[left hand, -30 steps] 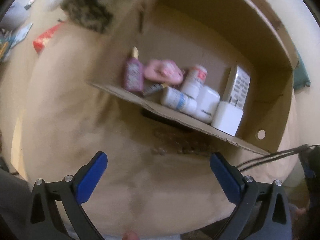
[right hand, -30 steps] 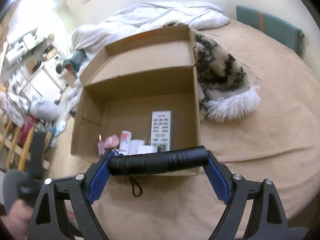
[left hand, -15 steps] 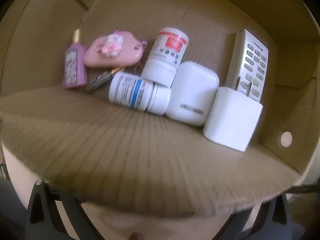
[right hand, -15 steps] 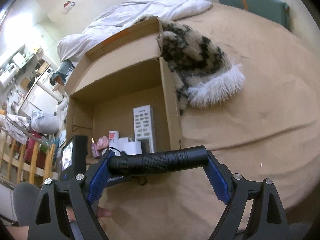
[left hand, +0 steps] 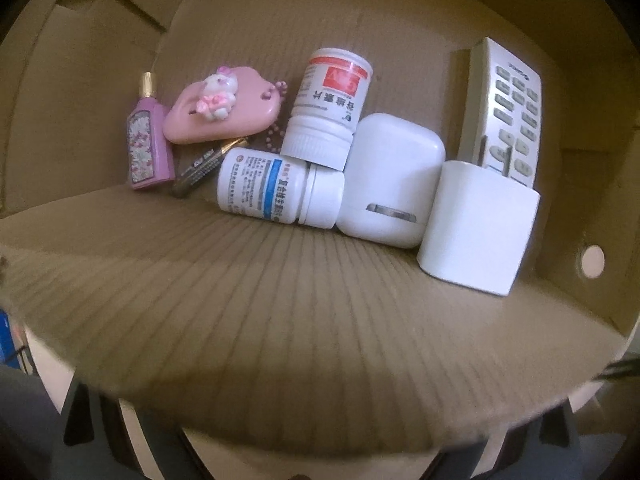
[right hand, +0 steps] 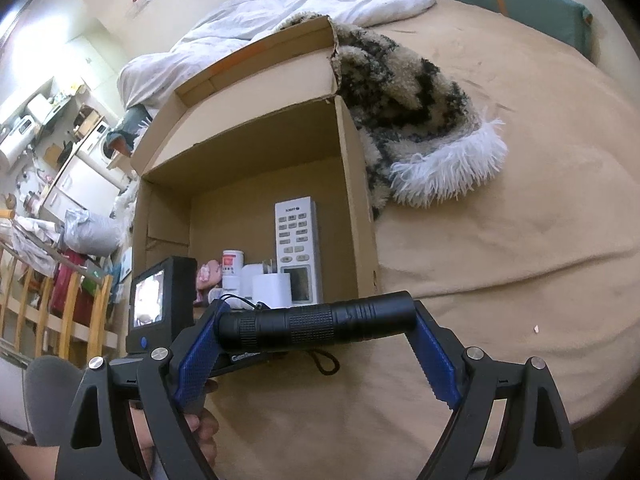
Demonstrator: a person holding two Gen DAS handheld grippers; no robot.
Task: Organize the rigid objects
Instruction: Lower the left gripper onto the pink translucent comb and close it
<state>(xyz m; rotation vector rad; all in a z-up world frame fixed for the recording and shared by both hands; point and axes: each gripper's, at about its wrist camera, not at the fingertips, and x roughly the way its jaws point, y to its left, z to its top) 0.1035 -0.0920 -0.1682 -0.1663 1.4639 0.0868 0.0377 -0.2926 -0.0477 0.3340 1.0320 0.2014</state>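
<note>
Cardboard box on the bed, partly filled, with one flashlight on its way in.

Largest to smallest inside the box, gathered along the near wall: the remote control leaning upright, a white earbud case, a white charger plug, two white pill bottles, one propped on the other, a pink clamshell case, a pink perfume bottle and a battery. By my reading most of the sorting is done; the flashlight is what remains. The right gripper pinches it crosswise, end to end, just outside the box's near wall. The left gripper's fingers are hidden below the box flap, so I cannot tell how they stand. The labels on the bottles are too blurred to read.
</note>
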